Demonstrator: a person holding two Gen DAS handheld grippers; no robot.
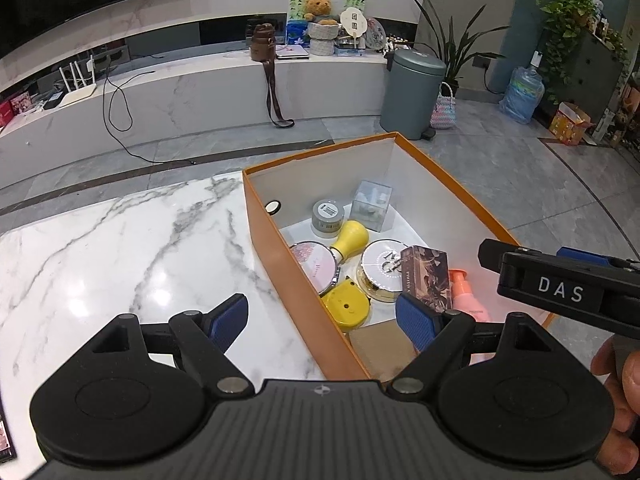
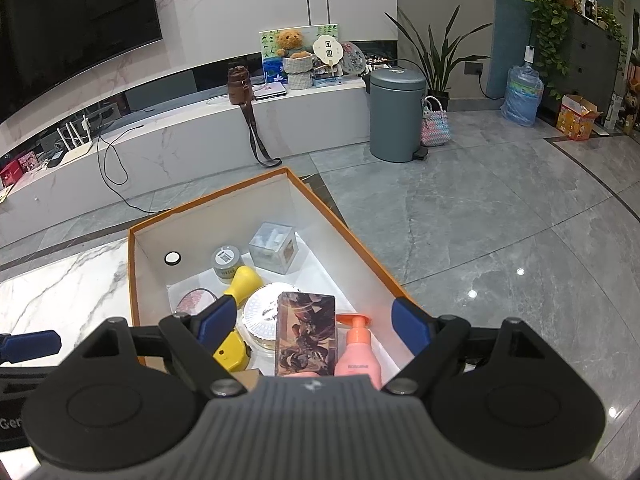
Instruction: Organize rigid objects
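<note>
left gripper (image 1: pixel 322 322) spread wide, empty, straddling near wall of orange box (image 1: pixel 280 264) on marble table (image 1: pixel 120 248). right gripper (image 2: pixel 312 322) also wide apart, holding nothing, hovering over box contents. printed carton (image 2: pixel 306 334) and pink pump bottle (image 2: pixel 358 354) cut off at lower ends by gripper body. inside box: grey jar (image 1: pixel 328 218), clear cube (image 1: pixel 370 206), yellow bulb-shaped piece (image 1: pixel 350 240), round white compact (image 1: pixel 384 270), pink round mirror (image 1: pixel 314 266), yellow case (image 1: pixel 346 306).
</note>
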